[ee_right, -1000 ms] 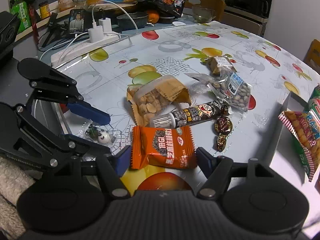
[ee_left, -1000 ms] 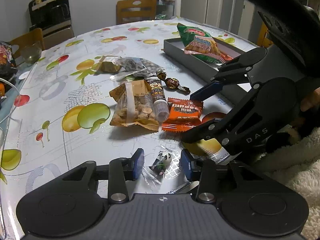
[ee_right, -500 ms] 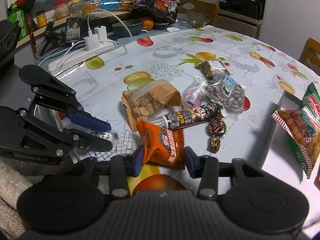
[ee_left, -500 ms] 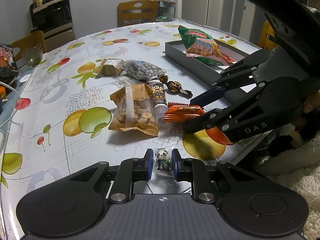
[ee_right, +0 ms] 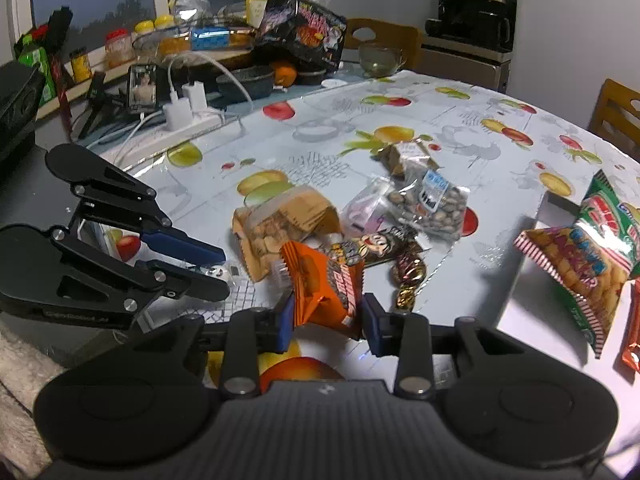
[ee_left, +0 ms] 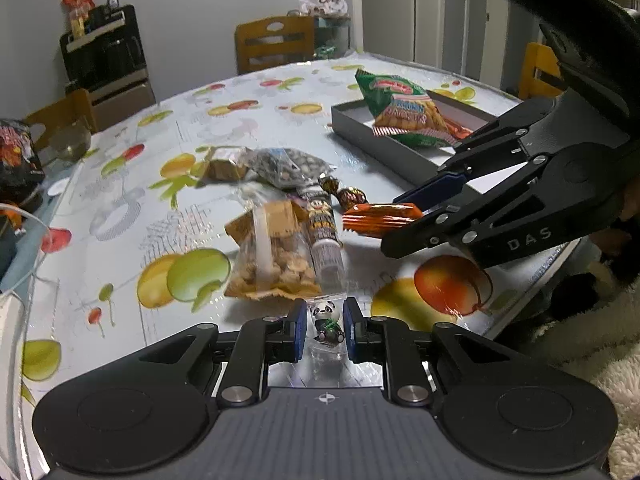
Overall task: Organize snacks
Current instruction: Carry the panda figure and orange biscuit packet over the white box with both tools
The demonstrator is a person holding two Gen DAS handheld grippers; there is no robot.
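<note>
1. The grey box (ee_left: 360, 136) waits far right on the table (ee_left: 120, 216), a green cracker bag (ee_left: 404, 112) already inside.
2. My right gripper (ee_right: 326, 314) pinches the orange packet (ee_right: 324, 284), lifted off the table; next, I judge, carry it right to the box.
3. My left gripper (ee_left: 325, 330) pinches a wrapped panda candy (ee_left: 326, 320) at the near edge (bound there too).

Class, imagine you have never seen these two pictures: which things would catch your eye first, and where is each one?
The orange snack packet stands out, pinched in the right gripper above the table edge. Next, the tiny panda candy clamped in the left gripper. Farther right, the green cracker bag lies in the grey tray.
</note>
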